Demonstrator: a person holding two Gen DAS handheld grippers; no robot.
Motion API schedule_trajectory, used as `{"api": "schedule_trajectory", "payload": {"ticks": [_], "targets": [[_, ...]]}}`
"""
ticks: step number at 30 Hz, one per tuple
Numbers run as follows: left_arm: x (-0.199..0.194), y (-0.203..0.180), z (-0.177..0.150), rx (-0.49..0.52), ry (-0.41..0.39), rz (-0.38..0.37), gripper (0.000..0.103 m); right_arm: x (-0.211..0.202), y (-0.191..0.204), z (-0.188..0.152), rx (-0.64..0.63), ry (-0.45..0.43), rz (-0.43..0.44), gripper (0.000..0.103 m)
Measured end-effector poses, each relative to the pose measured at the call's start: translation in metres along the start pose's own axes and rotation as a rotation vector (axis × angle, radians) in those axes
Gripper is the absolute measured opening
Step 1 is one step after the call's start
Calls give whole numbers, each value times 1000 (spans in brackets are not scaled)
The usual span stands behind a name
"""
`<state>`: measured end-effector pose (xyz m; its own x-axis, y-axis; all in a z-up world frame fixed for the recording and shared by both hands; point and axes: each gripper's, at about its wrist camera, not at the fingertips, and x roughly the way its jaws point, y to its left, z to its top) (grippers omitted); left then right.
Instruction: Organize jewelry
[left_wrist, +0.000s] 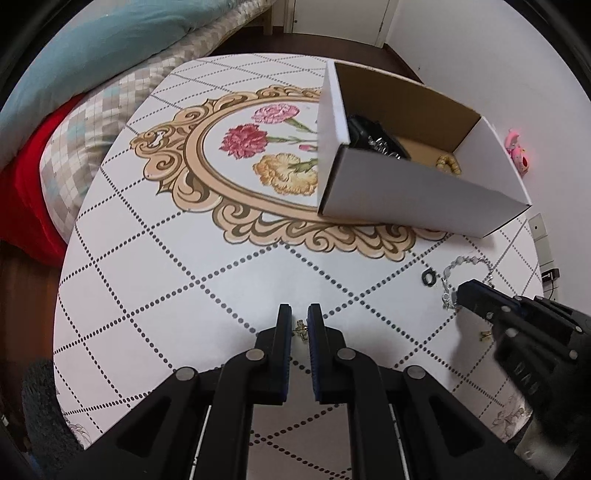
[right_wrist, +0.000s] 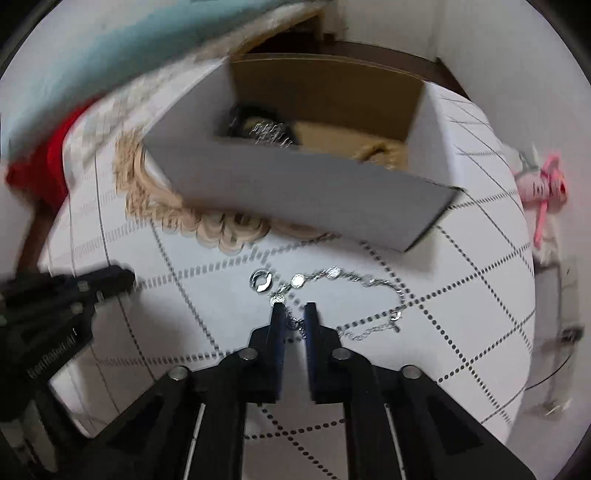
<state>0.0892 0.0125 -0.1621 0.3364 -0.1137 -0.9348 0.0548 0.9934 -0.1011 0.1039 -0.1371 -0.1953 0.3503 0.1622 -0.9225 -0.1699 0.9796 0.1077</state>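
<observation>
My left gripper (left_wrist: 299, 314) points down at the flower-patterned table (left_wrist: 184, 295), shut on a small gold earring (left_wrist: 301, 328) pinched at its fingertips. My right gripper (right_wrist: 294, 312) is shut on one end of a silver bracelet (right_wrist: 334, 272) that trails right across the table. Just left of the chain lies a small open ring (right_wrist: 261, 281). The right gripper (left_wrist: 458, 293) also shows in the left wrist view on the bracelet (left_wrist: 466, 260), with a second gold piece (left_wrist: 485, 335) beside it. Behind stands an open cardboard box (left_wrist: 424, 195) holding dark jewelry (left_wrist: 376, 142) and a gold bracelet (left_wrist: 448, 164).
A pink toy (left_wrist: 517, 151) lies on the floor right of the table, past the box. Bedding in blue and checks (left_wrist: 92, 55) and a red cloth (left_wrist: 26, 206) crowd the table's left edge. The left gripper (right_wrist: 129, 277) sits at the left of the right wrist view.
</observation>
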Motion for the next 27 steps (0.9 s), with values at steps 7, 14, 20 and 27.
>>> {"api": "schedule_trajectory", "payload": {"ticks": [7, 14, 20, 27], "targets": [[-10, -8, 6, 8, -21, -23, 6, -30, -40, -2, 169, -56, 78, 2], [-10, -10, 14, 11, -25, -46, 6, -62, -65, 11, 256, -132, 89, 2], [-33, -20, 26, 13, -55, -100, 6, -105, -67, 29, 264, -224, 114, 2], [-79, -35, 70, 42, -137, -177, 6, -155, -61, 60, 246, -316, 171, 2]]}}
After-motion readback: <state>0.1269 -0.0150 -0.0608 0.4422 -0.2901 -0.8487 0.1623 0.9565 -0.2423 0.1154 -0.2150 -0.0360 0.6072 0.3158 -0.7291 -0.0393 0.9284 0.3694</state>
